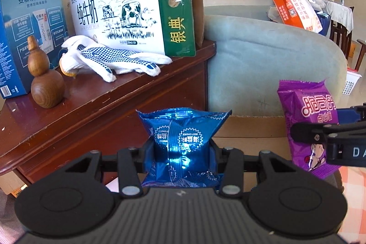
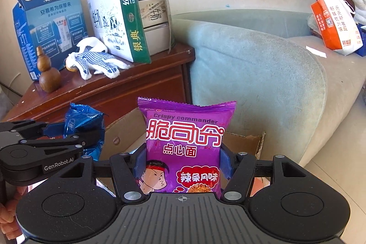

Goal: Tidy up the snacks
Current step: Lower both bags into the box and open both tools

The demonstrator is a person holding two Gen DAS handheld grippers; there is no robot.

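While both packets hang above open cardboard box (image 2: 128,136): left gripper (image 1: 183,150) clamps blue snack packet (image 1: 183,136), right gripper (image 2: 183,161) clamps purple noodle packet (image 2: 187,143). Advice: lower each well inside box before releasing, keep packets apart, avoid flaps.

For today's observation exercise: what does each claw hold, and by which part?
Left claw: blue snack packet, by its lower sides. Right claw: purple noodle packet, also by its lower sides.

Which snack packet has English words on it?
The purple packet in the right gripper: it reads "Crispy commander" across the top. The blue foil packet in the left gripper shows only round white seals.
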